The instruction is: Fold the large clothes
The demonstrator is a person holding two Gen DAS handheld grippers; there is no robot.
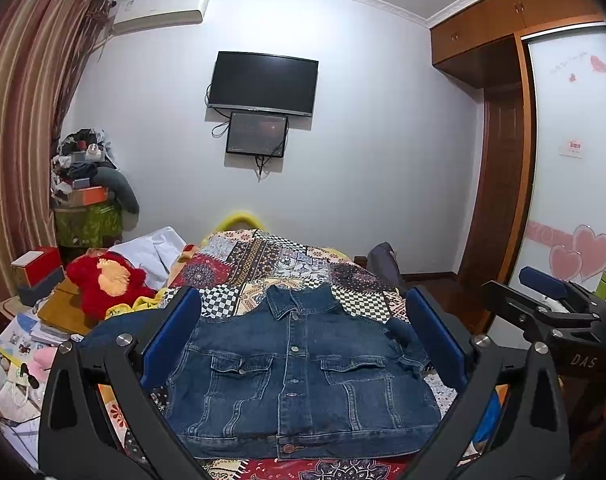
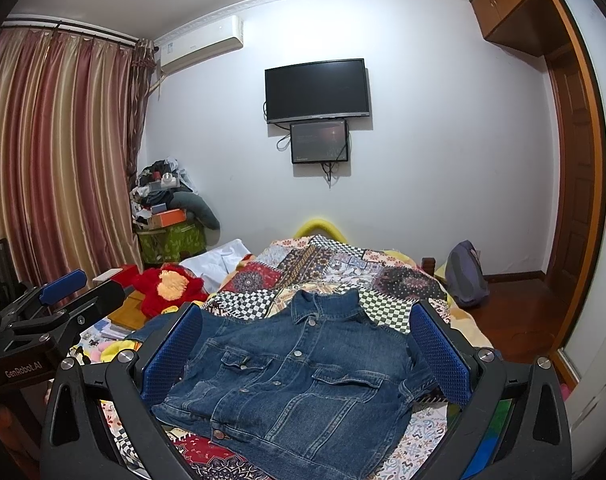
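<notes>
Jacket made of blue denim lies flat on the bed, front side up, buttons done up, collar pointing away. The left hand-held gripper floats above it with its two blue fingers spread wide and nothing between them. The right hand-held gripper is beside it, also spread wide and empty. In each view the jacket sits right between the fingers and a bit lower, not touching them. Denim is thick and stiff, so a pinch might catch just the top layer and the fold could come out crooked. The patterned bed cover could get grabbed along with the hem too. Farther back sit a red plush toy, a screen on the wall, and striped curtains.
</notes>
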